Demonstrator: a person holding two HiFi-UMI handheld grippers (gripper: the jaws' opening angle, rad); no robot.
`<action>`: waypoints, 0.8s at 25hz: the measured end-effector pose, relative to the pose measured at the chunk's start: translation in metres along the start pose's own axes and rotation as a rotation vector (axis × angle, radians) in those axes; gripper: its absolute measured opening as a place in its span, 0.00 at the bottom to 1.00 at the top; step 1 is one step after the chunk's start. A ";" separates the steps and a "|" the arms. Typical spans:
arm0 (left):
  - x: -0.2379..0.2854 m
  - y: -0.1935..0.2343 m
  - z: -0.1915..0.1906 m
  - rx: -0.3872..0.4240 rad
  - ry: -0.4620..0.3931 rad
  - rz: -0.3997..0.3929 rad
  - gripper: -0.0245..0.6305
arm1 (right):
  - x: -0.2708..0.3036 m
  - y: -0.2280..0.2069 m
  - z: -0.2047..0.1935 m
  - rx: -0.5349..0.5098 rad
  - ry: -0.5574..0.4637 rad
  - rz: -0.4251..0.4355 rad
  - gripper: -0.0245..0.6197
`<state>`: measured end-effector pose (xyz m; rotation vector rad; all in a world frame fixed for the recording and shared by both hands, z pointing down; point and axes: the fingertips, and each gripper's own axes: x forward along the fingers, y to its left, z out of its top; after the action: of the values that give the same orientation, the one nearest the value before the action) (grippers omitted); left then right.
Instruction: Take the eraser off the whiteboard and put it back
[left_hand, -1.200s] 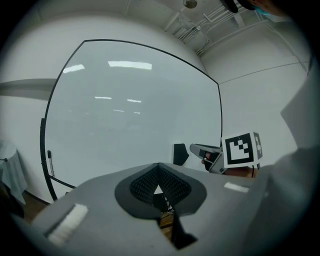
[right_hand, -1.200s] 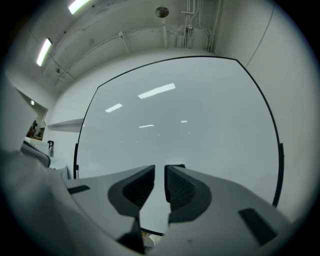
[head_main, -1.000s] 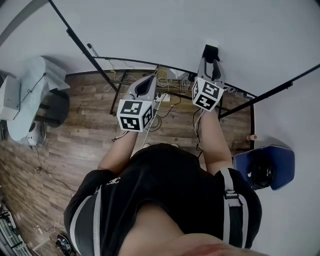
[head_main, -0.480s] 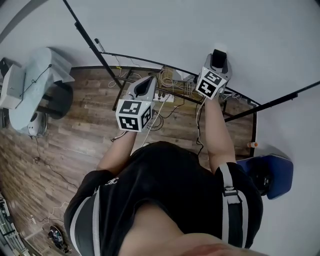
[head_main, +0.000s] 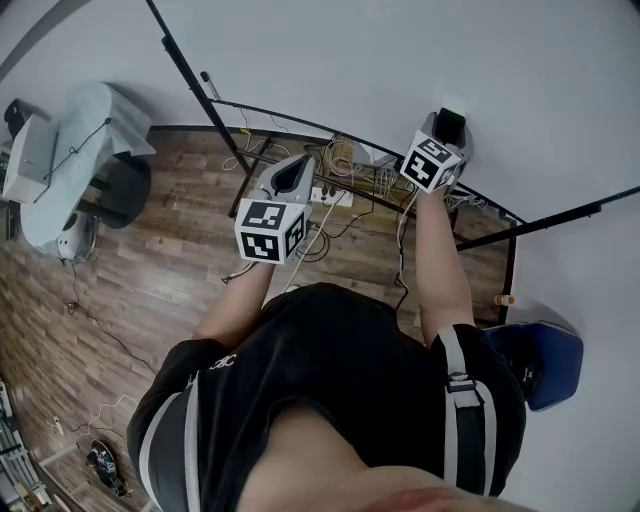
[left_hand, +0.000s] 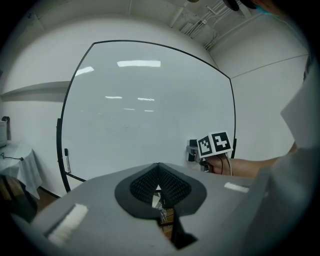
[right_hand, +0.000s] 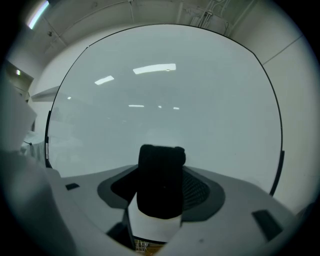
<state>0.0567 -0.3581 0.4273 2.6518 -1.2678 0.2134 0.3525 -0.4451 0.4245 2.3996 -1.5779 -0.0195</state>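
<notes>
The black-and-white eraser (right_hand: 160, 187) stands upright against the whiteboard (right_hand: 165, 90), between the jaws of my right gripper (right_hand: 159, 192). Those jaws have just been opening: a dark gap shows on the eraser's left side, and the pads do not press on it. In the head view the eraser (head_main: 451, 124) sits on the whiteboard (head_main: 330, 60) just past the right gripper (head_main: 446, 138). My left gripper (left_hand: 158, 176) is shut and empty, held back from the board. The left gripper view also shows the eraser (left_hand: 192, 150) next to the right gripper's marker cube (left_hand: 215, 144).
The board's black stand (head_main: 520, 225) spreads over a wooden floor with cables and a power strip (head_main: 330, 196). A marker (head_main: 209, 82) clips to the board's frame. A blue chair (head_main: 535, 360) is at the right, a white-draped table (head_main: 70, 160) at the left.
The right gripper moved right along the board with the eraser and set it against the surface. The left gripper has hardly moved.
</notes>
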 end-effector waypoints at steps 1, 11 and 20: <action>0.000 0.001 0.000 0.000 0.001 0.000 0.05 | 0.000 0.000 0.001 0.000 -0.001 -0.003 0.43; -0.003 0.001 -0.004 -0.005 0.009 -0.010 0.05 | -0.012 -0.002 0.012 0.022 -0.047 0.008 0.41; -0.006 -0.002 -0.005 -0.004 0.006 -0.041 0.05 | -0.061 0.001 0.046 0.110 -0.144 0.053 0.41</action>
<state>0.0546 -0.3511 0.4307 2.6686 -1.2093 0.2124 0.3193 -0.4000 0.3722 2.4885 -1.7489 -0.0997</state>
